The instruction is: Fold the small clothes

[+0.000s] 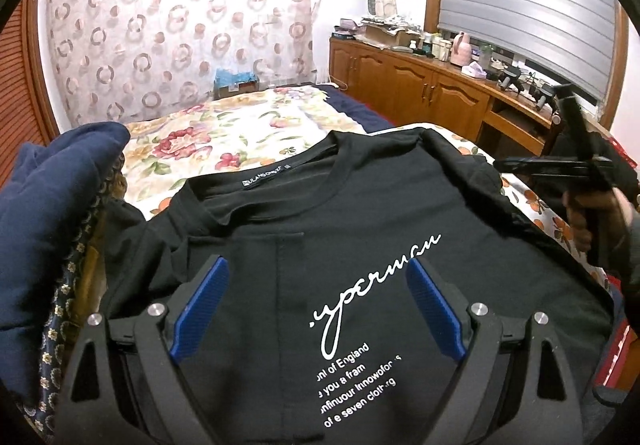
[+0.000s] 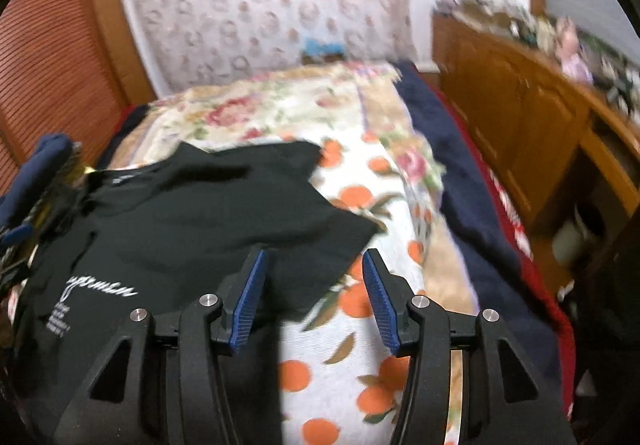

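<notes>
Left hand-held gripper (image 1: 316, 281): blue-padded jaws wide, empty, above black cotton printed T-shirt (image 1: 360, 213). Right hand-held gripper (image 2: 314, 285): jaws parted, gripping nothing. Floral-quilted bed (image 2: 360, 325) beneath.

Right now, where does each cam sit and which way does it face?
Left wrist: on the left gripper, tilted down over the black tee, facing the curtain; shows its own open blue pads, plus the right gripper and a hand.
Right wrist: on the right gripper, over the tee's sleeve and floral sheet; own pads apart, holding nothing.
Shared: tee, sheet, curtain, wooden cabinet.
</notes>
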`<state>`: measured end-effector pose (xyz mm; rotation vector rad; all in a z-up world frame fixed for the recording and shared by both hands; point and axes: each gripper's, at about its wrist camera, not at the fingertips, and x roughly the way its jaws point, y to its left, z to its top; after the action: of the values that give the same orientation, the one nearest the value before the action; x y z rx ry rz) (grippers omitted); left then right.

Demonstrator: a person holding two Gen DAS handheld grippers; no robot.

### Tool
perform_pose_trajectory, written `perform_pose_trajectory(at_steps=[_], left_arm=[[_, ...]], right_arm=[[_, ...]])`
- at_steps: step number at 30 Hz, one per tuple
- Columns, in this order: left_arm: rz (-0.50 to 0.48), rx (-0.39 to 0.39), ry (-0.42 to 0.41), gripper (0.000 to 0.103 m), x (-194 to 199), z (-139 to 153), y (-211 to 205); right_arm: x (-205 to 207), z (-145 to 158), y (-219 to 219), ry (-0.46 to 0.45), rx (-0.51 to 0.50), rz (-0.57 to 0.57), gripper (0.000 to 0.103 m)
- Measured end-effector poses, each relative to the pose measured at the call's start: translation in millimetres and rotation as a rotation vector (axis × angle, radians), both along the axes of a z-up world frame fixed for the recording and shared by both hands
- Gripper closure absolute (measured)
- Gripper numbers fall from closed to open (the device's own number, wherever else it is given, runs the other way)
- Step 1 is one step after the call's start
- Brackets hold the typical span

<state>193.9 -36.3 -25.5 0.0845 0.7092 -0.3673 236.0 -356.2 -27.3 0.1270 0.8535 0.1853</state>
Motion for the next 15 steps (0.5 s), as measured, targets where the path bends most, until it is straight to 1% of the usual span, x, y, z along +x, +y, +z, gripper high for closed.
perform_pose_trajectory(at_steps=[2, 3, 5, 6, 7, 8, 9, 10, 11, 12, 15], left_arm=[[0.001, 0.0, 0.003, 0.012, -2, 1, -2], [0.003, 0.0, 0.005, 0.012, -3, 0, 0], [0.006, -0.001, 0.008, 0.012, -6, -1, 1], [0.008, -0.002, 0.011, 0.012, -6, -2, 2], [0.01, -0.003, 0.016, 0.012, -6, -3, 4], [0.011, -0.005, 0.018, 0.012, -7, -3, 3], [0.013, -0.01, 0.021, 0.012, -7, -4, 4], [0.017, -0.013, 0.022, 0.012, -7, -4, 5], [0.023, -0.016, 0.024, 0.012, -7, -4, 6], [0.028, -0.02, 0.026, 0.012, -8, -4, 8], [0.041, -0.025, 0.027, 0.012, -9, -4, 14]], right_arm=[[9, -11, -5, 0.048, 0.028, -0.028, 0.052], [13, -15, -7, 0.051, 0.055, -0.034, 0.052], [14, -15, -8, 0.045, 0.061, -0.034, 0.052], [16, -15, -7, 0.041, 0.052, -0.034, 0.055], [17, -15, -3, 0.041, 0.041, -0.021, 0.062], [16, -16, 0, 0.038, 0.025, -0.01, 0.064], [18, -15, 7, 0.031, -0.025, 0.01, 0.073], [19, -15, 12, 0.029, -0.061, 0.025, 0.088], [20, -15, 15, 0.028, -0.075, 0.037, 0.096], [22, -14, 19, 0.031, -0.07, 0.063, 0.1], [22, -6, 28, 0.017, -0.066, 0.111, 0.101]])
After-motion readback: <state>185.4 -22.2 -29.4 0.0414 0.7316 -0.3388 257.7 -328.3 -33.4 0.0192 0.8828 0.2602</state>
